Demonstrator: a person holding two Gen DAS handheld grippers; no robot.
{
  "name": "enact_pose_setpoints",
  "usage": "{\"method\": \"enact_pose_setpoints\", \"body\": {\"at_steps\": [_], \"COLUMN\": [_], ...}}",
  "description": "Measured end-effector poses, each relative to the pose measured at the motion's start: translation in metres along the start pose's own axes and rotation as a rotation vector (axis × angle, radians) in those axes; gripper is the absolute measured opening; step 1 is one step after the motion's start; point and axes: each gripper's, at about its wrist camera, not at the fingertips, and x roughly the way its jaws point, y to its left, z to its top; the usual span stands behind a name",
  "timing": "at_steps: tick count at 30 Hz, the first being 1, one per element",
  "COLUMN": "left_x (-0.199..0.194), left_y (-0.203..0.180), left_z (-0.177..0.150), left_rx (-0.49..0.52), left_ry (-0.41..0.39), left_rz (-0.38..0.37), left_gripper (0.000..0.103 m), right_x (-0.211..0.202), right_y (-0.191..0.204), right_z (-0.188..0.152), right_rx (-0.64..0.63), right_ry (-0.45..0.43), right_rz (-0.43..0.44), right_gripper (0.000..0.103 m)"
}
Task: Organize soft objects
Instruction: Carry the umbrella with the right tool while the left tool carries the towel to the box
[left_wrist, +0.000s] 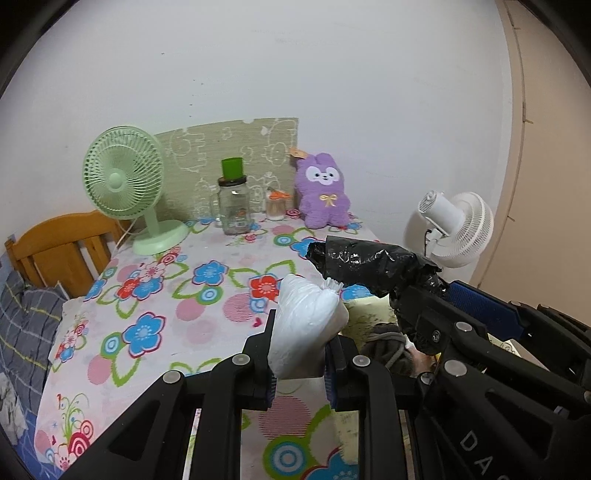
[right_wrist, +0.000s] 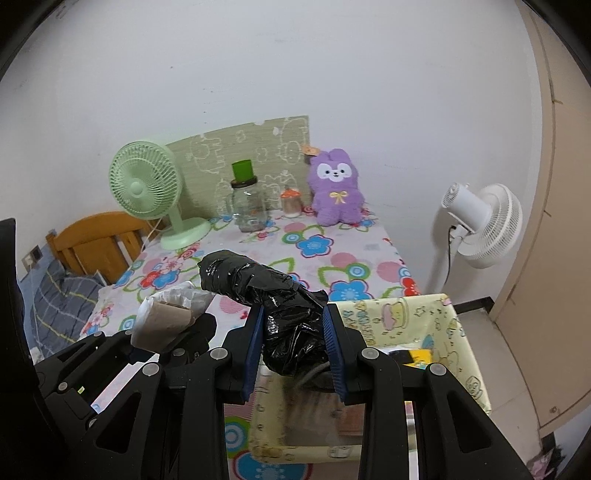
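Above the near edge of the flowered tablecloth (left_wrist: 155, 295): left gripper (left_wrist: 300, 354) clenched on white plastic-wrapped bundle (left_wrist: 308, 332); right gripper (right_wrist: 293, 339) clenched on black plastic-wrapped bundle (right_wrist: 273, 295) — both held aloft over yellow cartoon-print fabric bin (right_wrist: 447, 332), likely for dropping in. Purple plush rabbit (left_wrist: 324, 188) propped upright at wall — untouched.

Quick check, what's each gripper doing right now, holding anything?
Left gripper: closed on the white plastic-wrapped bundle.
Right gripper: closed on the black plastic-wrapped bundle, above the yellow fabric bin.
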Motion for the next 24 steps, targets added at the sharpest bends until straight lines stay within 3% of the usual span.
{"method": "enact_pose_setpoints", "body": {"at_steps": [24], "left_x": [0.031], "left_y": [-0.065], "left_z": [-0.006], "left_rx": [0.074], "left_ry": [0.052], "left_rz": [-0.108], "left_gripper": [0.019], "right_x": [0.004], "right_y": [-0.066], "right_z": [-0.014], "right_rx": [0.062], "right_ry": [0.032], "right_rz": [-0.104], "right_gripper": [0.035]}}
